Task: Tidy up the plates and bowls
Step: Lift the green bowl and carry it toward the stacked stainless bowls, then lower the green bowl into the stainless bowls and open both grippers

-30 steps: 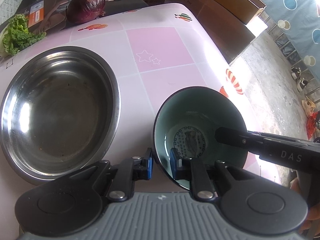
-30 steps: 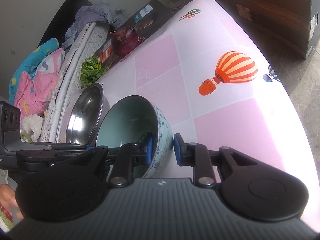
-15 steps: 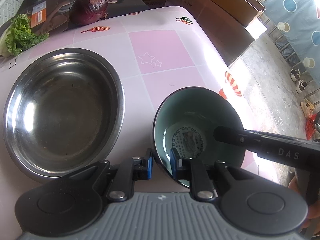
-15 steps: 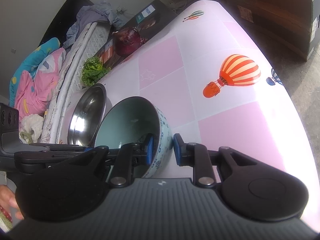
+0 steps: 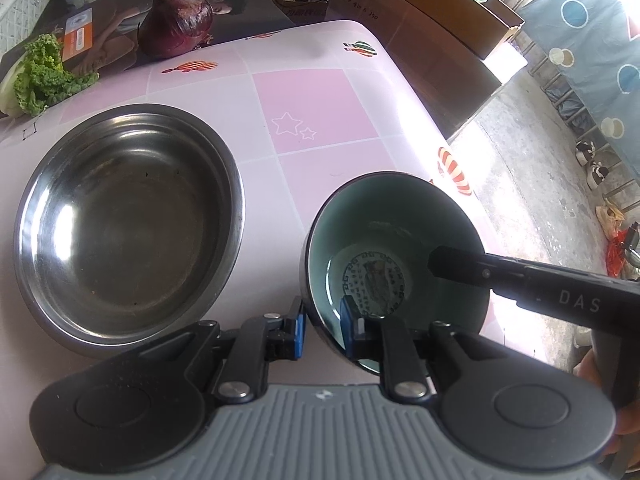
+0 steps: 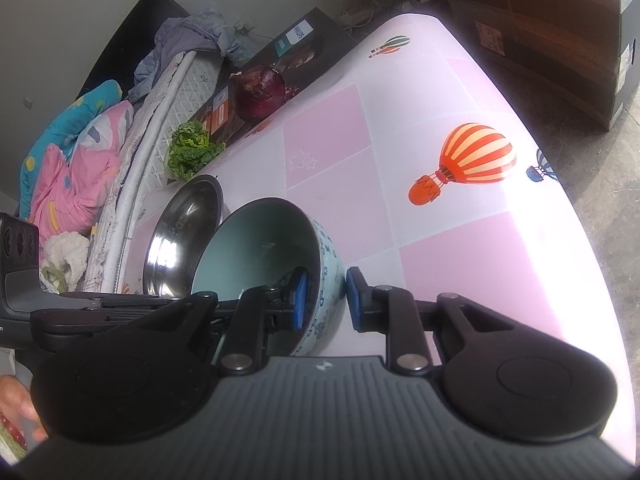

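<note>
Ceramic bowl (image 5: 394, 264) is sitting just right of the steel bowl (image 5: 128, 224) on the tabletop (image 5: 316, 112), both grippers clamping its rim: left gripper (image 5: 323, 326) nearside, right gripper (image 6: 323, 300) opposite. Uneven lifting risks twisting it free, or clipping the steel bowl's rim.

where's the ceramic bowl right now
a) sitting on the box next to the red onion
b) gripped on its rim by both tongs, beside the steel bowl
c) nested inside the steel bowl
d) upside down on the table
b: the left tongs and right tongs each pinch the rim of the ceramic bowl, one pad inside and one outside, with the steel bowl separate alongside it.
</note>
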Demonstrator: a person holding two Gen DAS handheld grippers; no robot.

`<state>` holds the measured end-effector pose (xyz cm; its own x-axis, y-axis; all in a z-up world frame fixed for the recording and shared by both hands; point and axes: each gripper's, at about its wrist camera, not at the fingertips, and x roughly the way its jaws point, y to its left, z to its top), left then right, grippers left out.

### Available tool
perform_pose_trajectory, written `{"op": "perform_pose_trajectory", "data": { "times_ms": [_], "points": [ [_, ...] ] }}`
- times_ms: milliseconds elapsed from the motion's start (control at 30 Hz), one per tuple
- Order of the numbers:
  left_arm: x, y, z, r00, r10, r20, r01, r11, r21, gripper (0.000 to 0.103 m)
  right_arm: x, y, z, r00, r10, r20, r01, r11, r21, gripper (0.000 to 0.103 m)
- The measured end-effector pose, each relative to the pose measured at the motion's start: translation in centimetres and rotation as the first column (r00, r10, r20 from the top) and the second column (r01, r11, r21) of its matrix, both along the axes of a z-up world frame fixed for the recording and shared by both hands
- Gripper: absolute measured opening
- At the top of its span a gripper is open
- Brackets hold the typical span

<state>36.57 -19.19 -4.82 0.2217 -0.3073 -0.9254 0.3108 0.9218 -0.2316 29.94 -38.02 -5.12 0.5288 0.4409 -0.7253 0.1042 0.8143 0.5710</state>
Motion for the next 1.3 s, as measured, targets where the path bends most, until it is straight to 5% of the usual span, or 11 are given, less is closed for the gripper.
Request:
{"op": "perform_pose_trajectory", "data": {
  "times_ms": [633,1300],
  "points": [
    [-1.7,2.8,3.1,0.999,0.026,0.041,-0.023,0.998,-0.051,0.019,-1.4,2.3,5.1,0.998,0.013,0.054,-0.012,0.999,-0.034,0.020],
    [-1.0,15.1,5.9,0.975,0.205,0.086,-0.198,0.977,-0.086,0.018,2.6,13.6,8.4,0.984,0.159,0.077,-0.157,0.987,-0.028,0.020]
  ]
}}
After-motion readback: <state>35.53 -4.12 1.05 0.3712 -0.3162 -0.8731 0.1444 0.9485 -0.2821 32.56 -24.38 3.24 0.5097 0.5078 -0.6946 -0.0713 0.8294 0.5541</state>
